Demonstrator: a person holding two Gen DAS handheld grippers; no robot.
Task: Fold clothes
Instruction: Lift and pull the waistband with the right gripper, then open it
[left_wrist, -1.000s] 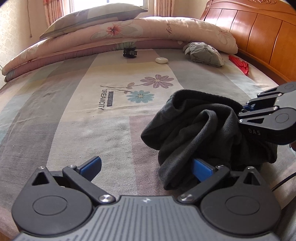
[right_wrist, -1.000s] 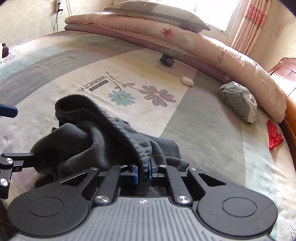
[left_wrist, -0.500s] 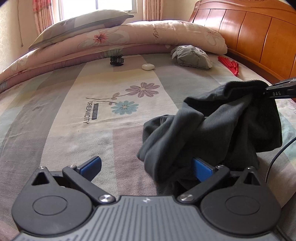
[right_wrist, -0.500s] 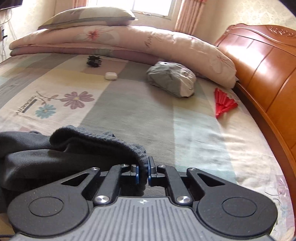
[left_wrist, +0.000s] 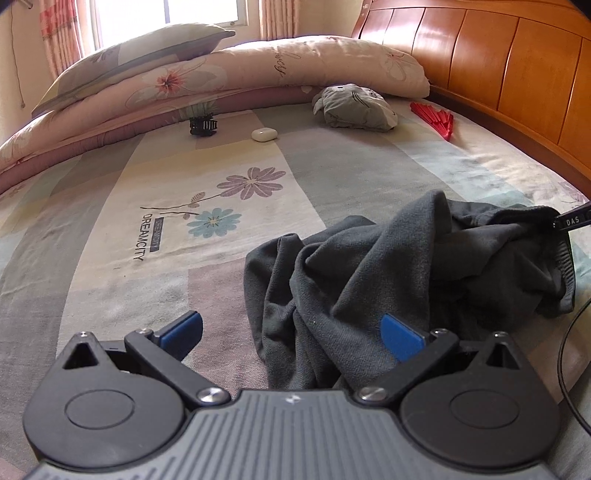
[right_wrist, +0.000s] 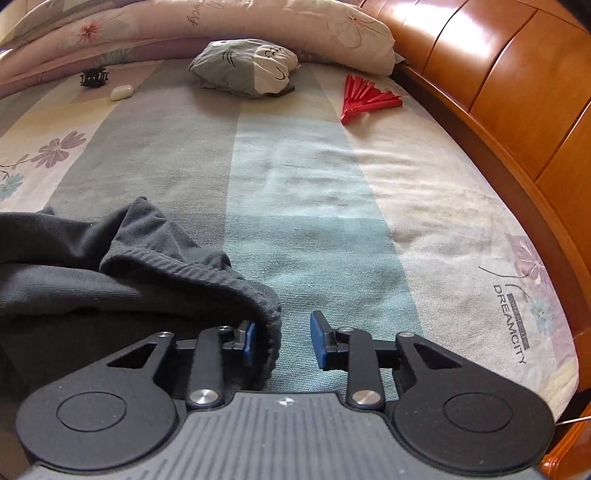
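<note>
Left wrist view: the left gripper (left_wrist: 290, 332) stands with its blue-padded jaws spread wide and nothing pinched between them. A crumpled dark grey garment of soft, fleecy knit (left_wrist: 388, 273) lies in a loose heap across the lower right of the frame, on the striped, flower-printed bedsheet (left_wrist: 155, 295). Part of the heap drapes in front of the right-hand pad, so a fold may be resting against it; that spot is hard to read. At the right edge the black tip of the other tool sits at the garment's ribbed hem. A thin black cable (left_wrist: 569, 343) curves along the lower right.

Right wrist view: the right gripper (right_wrist: 282, 339) is parted too. The garment's thick, rolled hem lies against the left-hand pad at lower centre, while the other pad stands clear, so nothing is clamped. The cloth fills the lower left of the frame. A red pleated folding fan (right_wrist: 364, 98) and a grey plush cushion with a cartoon face (right_wrist: 243, 68) lie well apart near the top.

The garment is bunched, not flat. Closing on the hem from here could catch several layers together, since the folds overlap, and the limp knit would sag and twist when lifted. The cable could snag in the cloth.
</note>
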